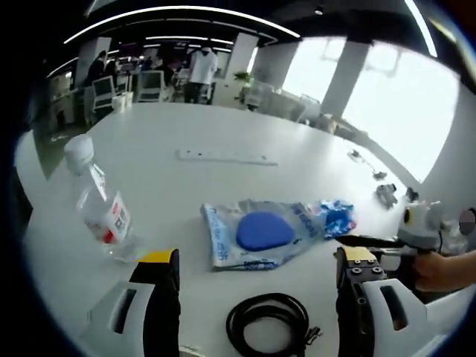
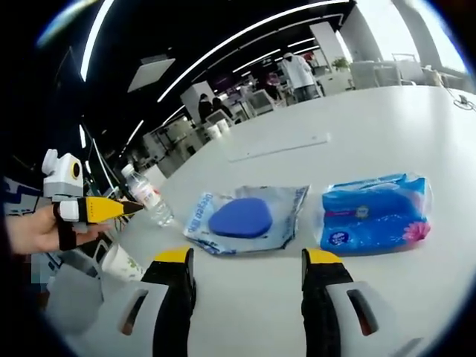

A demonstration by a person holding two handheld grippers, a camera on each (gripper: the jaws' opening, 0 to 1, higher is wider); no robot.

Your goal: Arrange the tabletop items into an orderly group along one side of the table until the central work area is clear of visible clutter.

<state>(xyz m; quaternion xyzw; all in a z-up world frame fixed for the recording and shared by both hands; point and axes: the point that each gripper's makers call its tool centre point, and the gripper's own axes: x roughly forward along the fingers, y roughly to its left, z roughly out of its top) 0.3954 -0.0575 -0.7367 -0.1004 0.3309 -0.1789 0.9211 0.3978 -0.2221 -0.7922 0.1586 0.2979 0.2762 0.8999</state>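
Both grippers, left [image 1: 256,271] and right [image 2: 248,269], jaws spread wide, empty, touching nothing. Water bottle [image 1: 99,201] upright, cap up.

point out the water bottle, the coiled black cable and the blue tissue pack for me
water bottle [image 1: 100,204], left gripper view, on its label.
coiled black cable [image 1: 268,321], left gripper view, on the coil's near edge.
blue tissue pack [image 2: 374,212], right gripper view, on its front face.

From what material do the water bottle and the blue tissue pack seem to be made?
Water bottle: clear, glossy plastic, likely; the table shows through it, white cap, printed label. Tissue pack: thin glossy plastic film, it seems; it wrinkles and shines.
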